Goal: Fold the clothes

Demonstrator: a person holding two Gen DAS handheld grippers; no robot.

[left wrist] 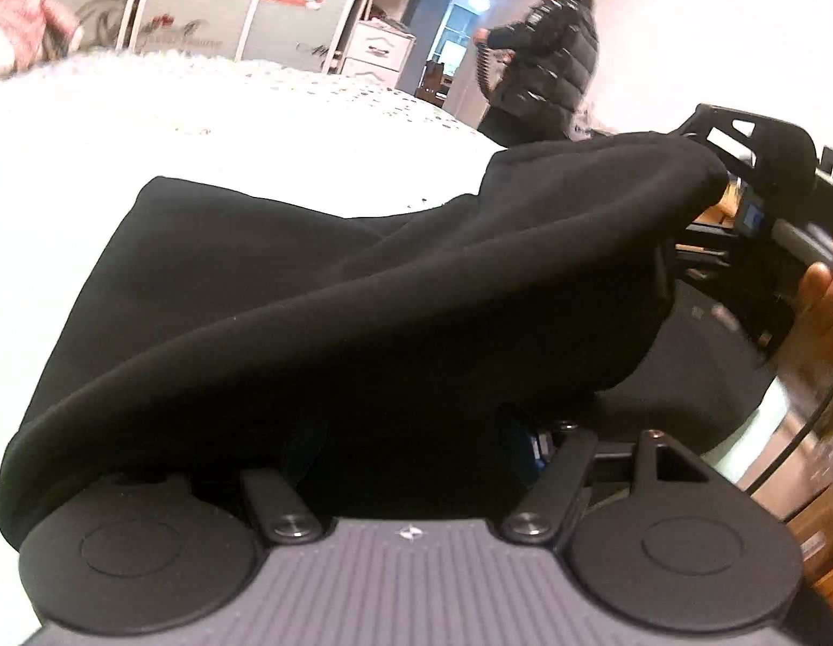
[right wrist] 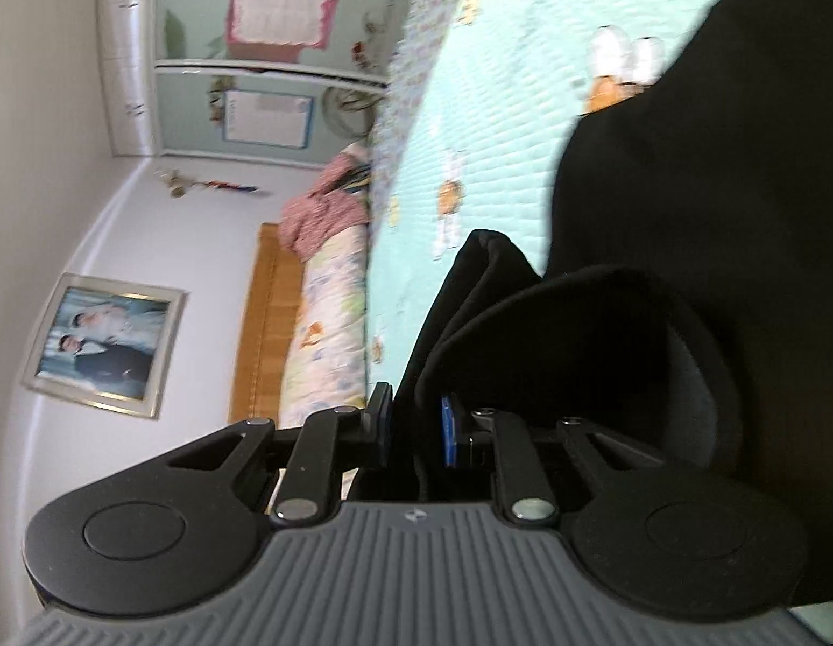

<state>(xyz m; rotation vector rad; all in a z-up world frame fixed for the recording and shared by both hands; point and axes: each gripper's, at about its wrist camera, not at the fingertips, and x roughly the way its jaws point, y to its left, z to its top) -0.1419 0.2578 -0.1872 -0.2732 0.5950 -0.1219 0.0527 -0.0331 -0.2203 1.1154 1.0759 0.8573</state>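
A black garment (left wrist: 362, 290) is lifted above the bed and stretched between both grippers. In the left wrist view it drapes over my left gripper (left wrist: 411, 447) and hides its fingers; the jaws look closed on the cloth. Its far end runs to my right gripper (left wrist: 739, 188) at the right edge. In the right wrist view, rolled sideways, my right gripper (right wrist: 416, 425) pinches a fold of the black garment (right wrist: 685, 269) between its blue pads (right wrist: 449, 430).
The bed has a pale quilted cover (left wrist: 174, 134), mint green with cartoon prints in the right wrist view (right wrist: 497, 107). A person in a black jacket (left wrist: 551, 54) stands by the doorway. A wardrobe (right wrist: 255, 54), a wooden headboard (right wrist: 266, 323) and a framed photo (right wrist: 104, 344) line the walls.
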